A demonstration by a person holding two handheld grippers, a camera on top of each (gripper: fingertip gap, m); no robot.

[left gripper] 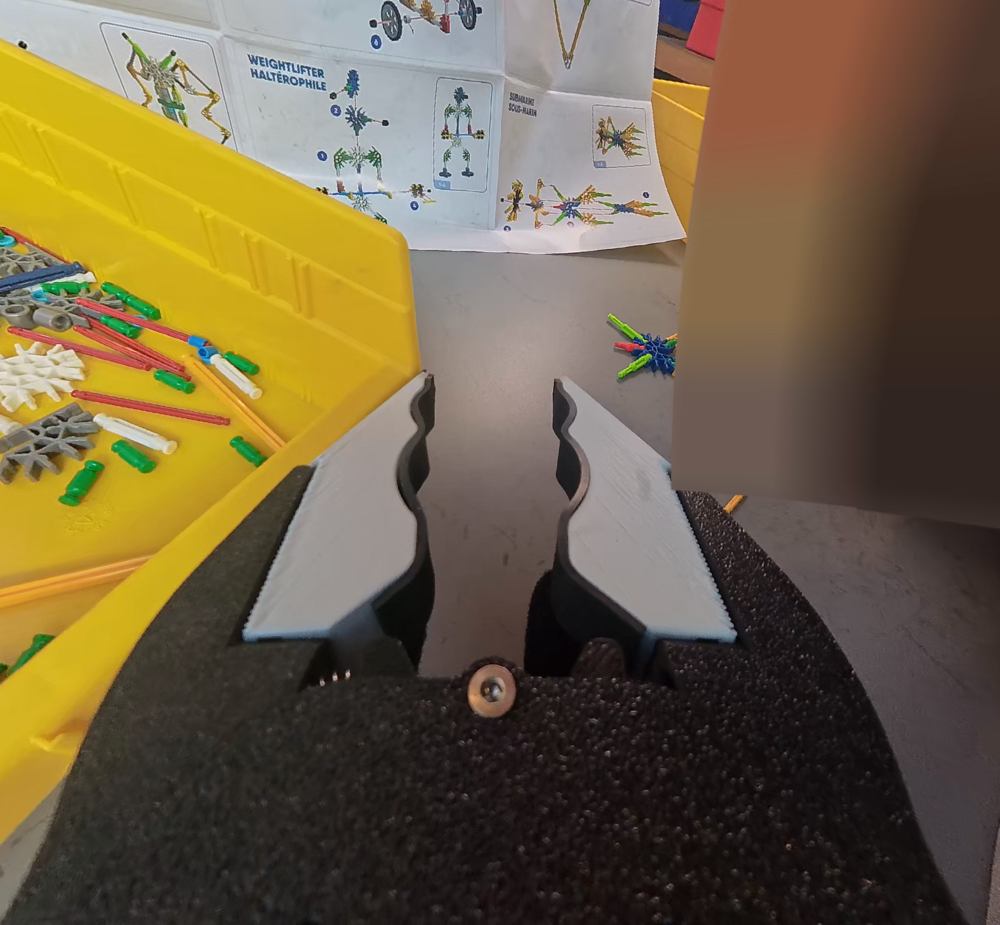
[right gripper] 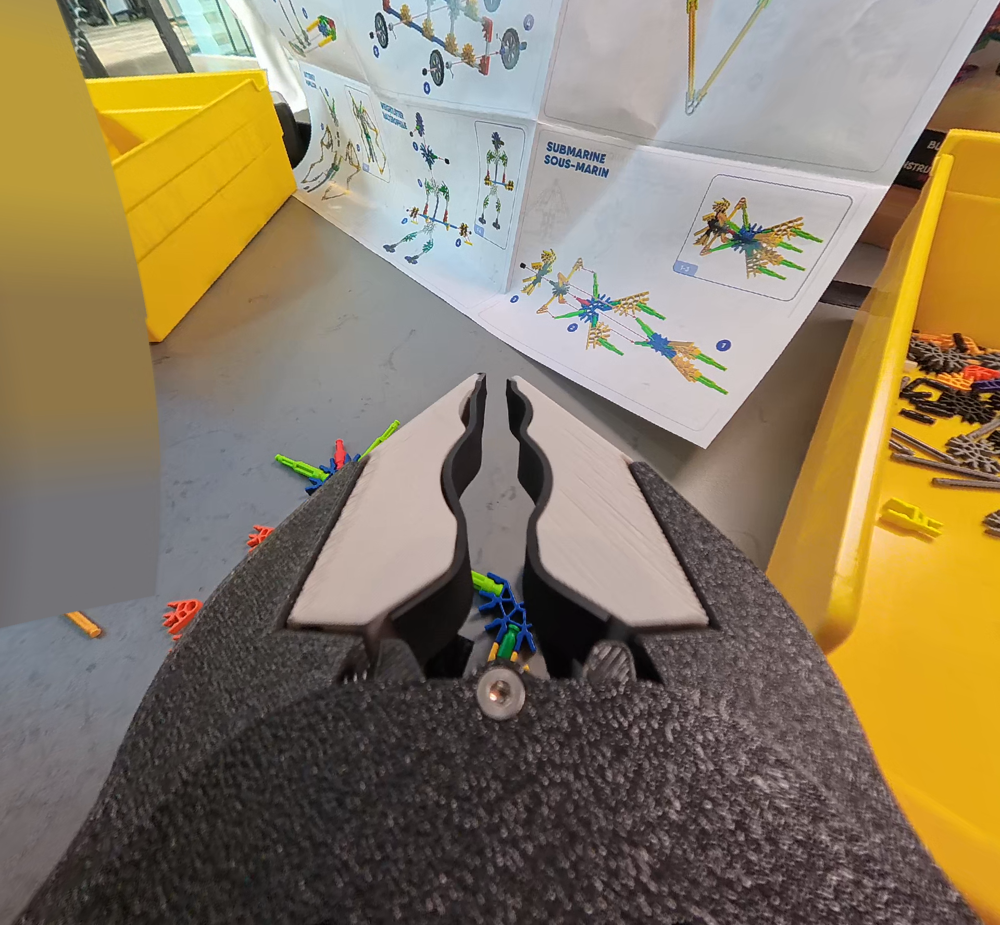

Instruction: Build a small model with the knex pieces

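A grey table, matt and lightly scuffed, serves as the working surface. Beyond its far edge, in the right wrist view, glass panels and dark frames of a workshop room are visible. A large folded instruction sheet, white with coloured assembly diagrams, stands propped at the back of the table. To the left of the sheet lies a yellow bin holding loose red, green, white and orange rods and grey and white snowflake-shaped connectors. To the right of the sheet stands a second yellow bin with mostly dark grey and black pieces and one yellow connector. A third yellow bin sits at the sheet's left edge in the right wrist view.

The left gripper hangs over bare table beside the first bin, its jaws set well apart and holding nothing. The right gripper hovers low in front of the sheet, its jaws nearly together at the tips with a narrow gap and nothing clamped. A small blue connector assembly with green rods lies on the table beneath the right gripper. Two orange connectors and a short orange rod lie to its left.
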